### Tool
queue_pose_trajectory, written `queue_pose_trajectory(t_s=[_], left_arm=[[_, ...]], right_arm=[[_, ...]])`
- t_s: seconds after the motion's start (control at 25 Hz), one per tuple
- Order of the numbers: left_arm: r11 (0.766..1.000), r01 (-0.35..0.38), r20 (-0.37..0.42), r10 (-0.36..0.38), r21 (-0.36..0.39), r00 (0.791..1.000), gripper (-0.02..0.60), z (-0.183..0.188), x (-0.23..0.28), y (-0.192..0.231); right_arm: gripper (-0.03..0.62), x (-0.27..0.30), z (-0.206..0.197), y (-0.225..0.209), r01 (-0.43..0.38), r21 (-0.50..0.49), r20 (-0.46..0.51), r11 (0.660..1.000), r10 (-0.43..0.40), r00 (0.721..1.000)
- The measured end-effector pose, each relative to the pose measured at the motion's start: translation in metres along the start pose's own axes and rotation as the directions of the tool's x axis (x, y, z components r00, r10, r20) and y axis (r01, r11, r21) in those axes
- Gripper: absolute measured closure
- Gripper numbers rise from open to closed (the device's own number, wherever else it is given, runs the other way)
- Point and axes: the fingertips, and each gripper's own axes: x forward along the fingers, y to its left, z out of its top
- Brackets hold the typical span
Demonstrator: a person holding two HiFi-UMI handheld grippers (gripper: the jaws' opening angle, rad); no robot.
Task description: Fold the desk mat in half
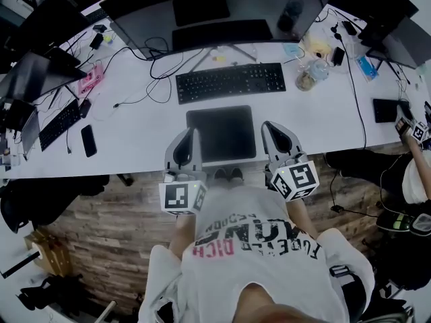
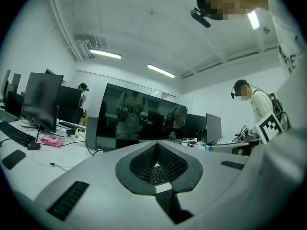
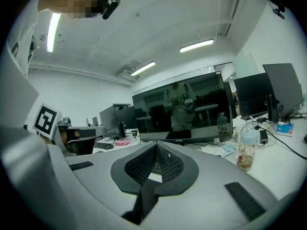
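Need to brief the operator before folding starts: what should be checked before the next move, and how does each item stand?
1. Desk mat lies flat, unfolded: ok.
2. Nothing lies on the mat: ok.
3. Keyboard apart from the mat's far edge: ok.
4. Left gripper open to take an edge: not ok, shut and empty.
5. Right gripper open: not ok, shut and empty.
6. Either gripper touching the mat: cannot tell.

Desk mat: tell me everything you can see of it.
The desk mat is a dark, matte rectangle with rounded corners, lying flat and unfolded on the white desk, near its front edge, just before the black keyboard. The shut left tongs and right tongs flank its left and right edges, holding nothing; contact cannot be told.
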Motion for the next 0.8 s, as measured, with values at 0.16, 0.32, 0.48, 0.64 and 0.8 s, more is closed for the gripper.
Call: queue_pose_trajectory(t_s=[0.16,0.32,0.48,0.64,0.8], left_arm=[[1.0,0.024,0.009,-0.024,0.003,1.0,0.581,0.008,0.007,0.015],[0.999,0.033,0.012,-0.033,-0.001,0.999,0.581,0.013,0.01,0.03],[0.999,0.041,0.014,-0.041,-0.009,0.999,0.581,0.014,0.016,0.037],[0.998,0.062,0.007,-0.062,-0.016,0.998,0.581,0.012,0.02,0.036],[0.997,0.074,-0.014,-0.074,-0.019,0.997,0.581,0.009,0.019,0.034]], right_arm=[[0.594,0.017,0.01,0.015,-0.006,-0.012,0.02,1.0,0.006,1.0],[0.594,0.028,0.013,0.027,-0.007,-0.018,0.027,1.0,0.007,1.0],[0.594,0.035,0.016,0.028,0.006,-0.025,0.025,1.0,-0.005,1.0],[0.594,0.035,0.019,0.029,0.017,-0.034,0.032,0.999,-0.016,0.999],[0.594,0.037,0.018,0.034,0.009,-0.035,0.026,0.999,-0.009,1.0]])
